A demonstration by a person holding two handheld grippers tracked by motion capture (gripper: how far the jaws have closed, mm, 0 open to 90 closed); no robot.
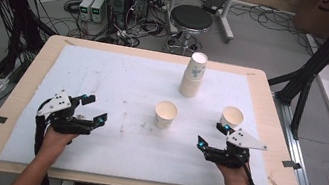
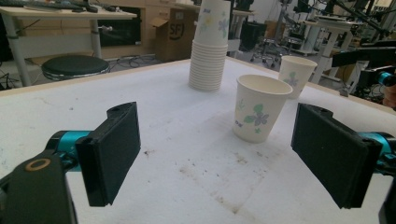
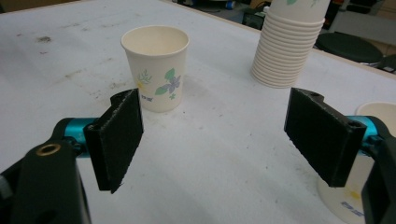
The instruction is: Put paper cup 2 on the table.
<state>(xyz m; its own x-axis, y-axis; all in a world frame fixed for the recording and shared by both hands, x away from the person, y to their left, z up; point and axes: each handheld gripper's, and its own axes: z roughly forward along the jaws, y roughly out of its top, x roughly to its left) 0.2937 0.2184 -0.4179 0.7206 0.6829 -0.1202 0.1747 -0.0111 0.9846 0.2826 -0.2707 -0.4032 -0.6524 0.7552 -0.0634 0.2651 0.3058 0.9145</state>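
Observation:
Three sets of white paper cups with a flower print stand on the white mat (image 1: 119,80). A tall stack of cups (image 1: 194,74) (image 2: 210,46) (image 3: 287,46) is at the back. One single cup (image 1: 166,114) (image 2: 259,109) (image 3: 156,70) stands upright near the middle. A second single cup (image 1: 232,117) (image 2: 295,74) (image 3: 380,111) stands to its right. My left gripper (image 1: 98,108) (image 2: 217,140) hovers over the mat at the left, open and empty, pointing toward the middle cup. My right gripper (image 1: 210,135) (image 3: 215,126) is open and empty too, with the right cup just beside its outer jaw.
The mat lies on a wooden table (image 1: 33,75) with narrow bare margins. A black stool (image 1: 191,18) stands past the far edge, among boxes and cables on the floor. Black frame posts (image 1: 308,71) rise at both sides.

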